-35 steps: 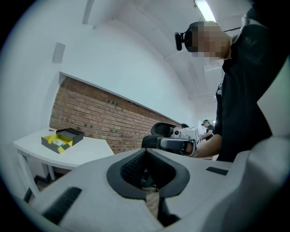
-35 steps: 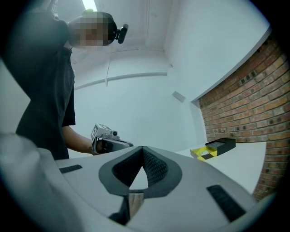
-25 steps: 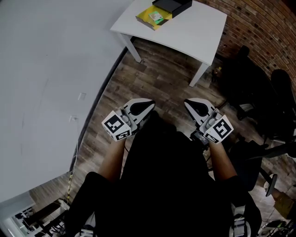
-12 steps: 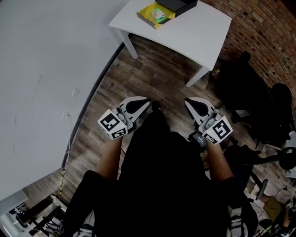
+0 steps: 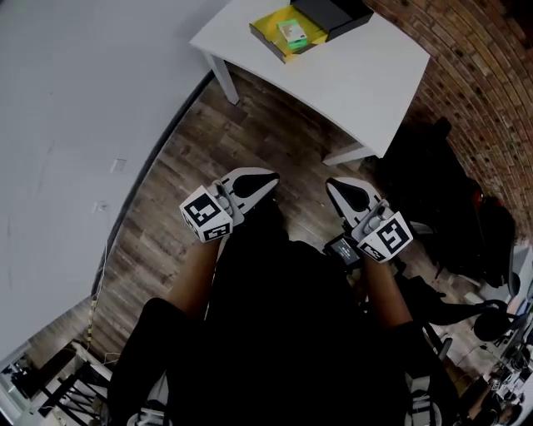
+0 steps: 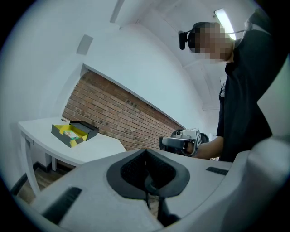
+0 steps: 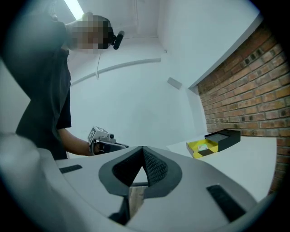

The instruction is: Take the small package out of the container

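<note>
A yellow container (image 5: 268, 43) lies open on the white table (image 5: 366, 75) at the top of the head view. A small green package (image 5: 291, 33) rests inside it, and a black lid (image 5: 335, 12) lies beside it. Both grippers hang over the wooden floor, well short of the table. My left gripper (image 5: 268, 177) is shut and holds nothing. My right gripper (image 5: 331, 184) also has its jaws together and is empty. The left gripper view shows the container (image 6: 60, 133) far off to the left; the right gripper view shows the container (image 7: 197, 147) off to the right.
A brick wall (image 5: 483, 58) runs behind the table on the right. Black chairs (image 5: 433, 158) and other dark gear crowd the floor to the right. A white wall (image 5: 75, 100) borders the left. The table's legs (image 5: 218, 76) stand on the wooden floor (image 5: 250, 133).
Both grippers have moved forward toward the table, which now sits lower and nearer in the head view. Their jaws stay together.
</note>
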`<state>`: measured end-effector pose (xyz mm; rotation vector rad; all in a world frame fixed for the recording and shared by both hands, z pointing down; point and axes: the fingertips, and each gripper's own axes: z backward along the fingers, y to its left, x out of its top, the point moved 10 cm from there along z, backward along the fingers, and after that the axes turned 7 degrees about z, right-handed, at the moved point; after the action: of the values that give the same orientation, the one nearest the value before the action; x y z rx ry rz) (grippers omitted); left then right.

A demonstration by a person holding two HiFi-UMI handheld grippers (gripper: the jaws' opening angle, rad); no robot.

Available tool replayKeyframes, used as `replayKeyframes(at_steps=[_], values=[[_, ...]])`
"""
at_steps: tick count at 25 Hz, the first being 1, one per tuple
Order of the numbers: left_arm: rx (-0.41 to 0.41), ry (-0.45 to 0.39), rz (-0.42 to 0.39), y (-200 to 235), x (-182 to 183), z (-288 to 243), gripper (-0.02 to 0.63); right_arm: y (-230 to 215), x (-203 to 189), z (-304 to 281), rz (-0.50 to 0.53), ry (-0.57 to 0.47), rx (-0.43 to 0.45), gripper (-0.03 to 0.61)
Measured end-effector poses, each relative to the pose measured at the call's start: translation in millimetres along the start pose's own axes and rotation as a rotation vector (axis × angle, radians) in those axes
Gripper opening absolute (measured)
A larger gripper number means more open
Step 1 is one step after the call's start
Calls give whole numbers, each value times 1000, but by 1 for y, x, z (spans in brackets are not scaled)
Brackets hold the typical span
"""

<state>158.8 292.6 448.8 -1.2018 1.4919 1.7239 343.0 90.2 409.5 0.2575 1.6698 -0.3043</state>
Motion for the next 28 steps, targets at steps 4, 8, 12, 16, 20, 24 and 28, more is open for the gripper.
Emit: replayKeyframes(at_steps=[4,8,12,16,20,24,28], values=[[17,-15,13,39,22,1,15,-33,8,-43,-8,26,37,5],[39,-24,26,75,39,14,15,-54,16,-83,-5,34,53,5],[61,-22,21,108,51,26,15,-72,22,-113,-5,25,42,5],[74,-28,27,124,57,36,15,-81,23,-130,-1,31,42,5],[74,-29,5,140,71,41,15,-96,28,-149,14,21,40,5],[98,-46,-28,160,87,50,15,-108,35,-164,29,5,46,5],[126,-52,-52,181,108,53,15,-126,40,-179,38,-16,49,5]])
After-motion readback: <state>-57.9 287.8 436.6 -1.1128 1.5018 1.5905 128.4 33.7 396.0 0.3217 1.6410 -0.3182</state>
